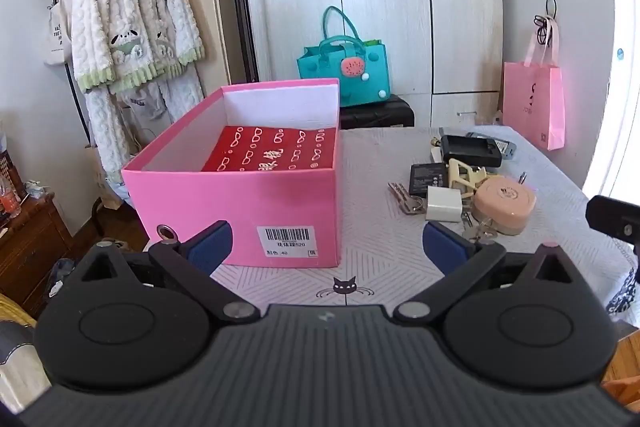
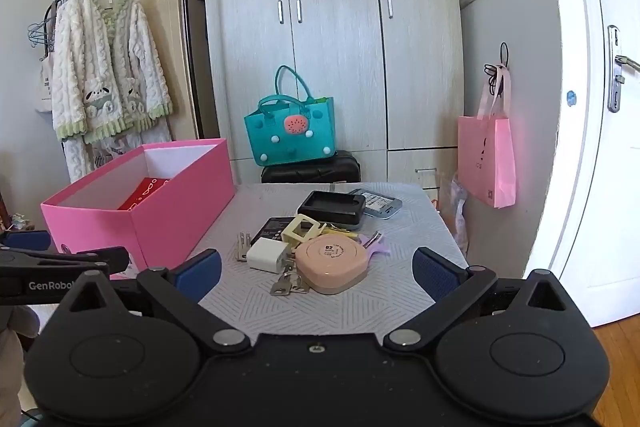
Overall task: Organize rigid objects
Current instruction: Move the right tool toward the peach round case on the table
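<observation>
**Both claws spread, nothing picked up yet**

Both claws hang spread wide and empty over the near edge of the counter (image 2: 400, 195). My left claw (image 1: 327, 245) faces the pink box (image 1: 240, 195), its blue pads apart with only bare cloth and the box's labelled end wall between them. My right claw (image 2: 316, 273) is aimed at the pile of small hard things — nothing sits between its pads either.

The pile lies to the right of the pink box, a little apart from it. Nearest my right claw is the round pink case (image 2: 332, 261), with a bunch of keys (image 2: 289, 283) just in front and the white charger plug (image 2: 267, 254) touching its left side. Behind those sit a cream plastic frame (image 2: 301, 230), a flat black battery (image 2: 272, 227), and a black charger cradle (image 2: 334, 207) at the back. The box stands open, a red patterned packet (image 1: 272, 149) already lying on its floor.

I judge this to be the very start: choosing a first piece. The pink case looks the easiest — top of the heap, clear on its near side. I would bring my right claw forward and down until its pads straddle the case, then close without dragging the keys along, and carry it over the box's rim.
</observation>
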The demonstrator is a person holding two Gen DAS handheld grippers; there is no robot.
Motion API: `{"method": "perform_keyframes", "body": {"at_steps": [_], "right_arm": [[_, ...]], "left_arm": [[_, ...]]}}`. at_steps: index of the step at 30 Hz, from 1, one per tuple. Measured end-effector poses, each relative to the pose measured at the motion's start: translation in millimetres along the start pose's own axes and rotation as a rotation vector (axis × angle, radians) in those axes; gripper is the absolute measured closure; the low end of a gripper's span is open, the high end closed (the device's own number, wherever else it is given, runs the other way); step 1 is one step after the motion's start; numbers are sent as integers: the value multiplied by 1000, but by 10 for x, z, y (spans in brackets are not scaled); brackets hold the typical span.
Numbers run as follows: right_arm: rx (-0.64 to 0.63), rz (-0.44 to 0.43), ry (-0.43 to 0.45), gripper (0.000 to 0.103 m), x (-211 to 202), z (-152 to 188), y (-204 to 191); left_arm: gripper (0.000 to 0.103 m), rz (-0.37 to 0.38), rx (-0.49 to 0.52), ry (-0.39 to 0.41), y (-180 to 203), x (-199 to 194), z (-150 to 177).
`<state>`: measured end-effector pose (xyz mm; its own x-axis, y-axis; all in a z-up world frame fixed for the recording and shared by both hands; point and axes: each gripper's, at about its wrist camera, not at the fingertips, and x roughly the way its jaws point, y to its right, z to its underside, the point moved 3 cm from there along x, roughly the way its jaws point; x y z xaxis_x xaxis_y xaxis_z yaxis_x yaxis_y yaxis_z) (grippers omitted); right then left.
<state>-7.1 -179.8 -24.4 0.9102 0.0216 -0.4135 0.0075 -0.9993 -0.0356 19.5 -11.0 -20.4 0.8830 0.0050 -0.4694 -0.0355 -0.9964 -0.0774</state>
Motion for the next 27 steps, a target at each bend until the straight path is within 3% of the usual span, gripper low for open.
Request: {"method": "perform_keyframes", "body": {"at_steps": [11, 19, 27], "right_arm": [[9, -3, 47, 0, -26, 75, 102], [-3, -54, 40, 0, 54, 238, 29], [-41, -67, 102, 0, 39, 332, -21]], "left_arm": [[0, -5, -9, 15, 12, 17, 57], [0, 8, -13, 7, 12, 100, 220], [0, -11, -13, 17, -27, 143, 305]]}}
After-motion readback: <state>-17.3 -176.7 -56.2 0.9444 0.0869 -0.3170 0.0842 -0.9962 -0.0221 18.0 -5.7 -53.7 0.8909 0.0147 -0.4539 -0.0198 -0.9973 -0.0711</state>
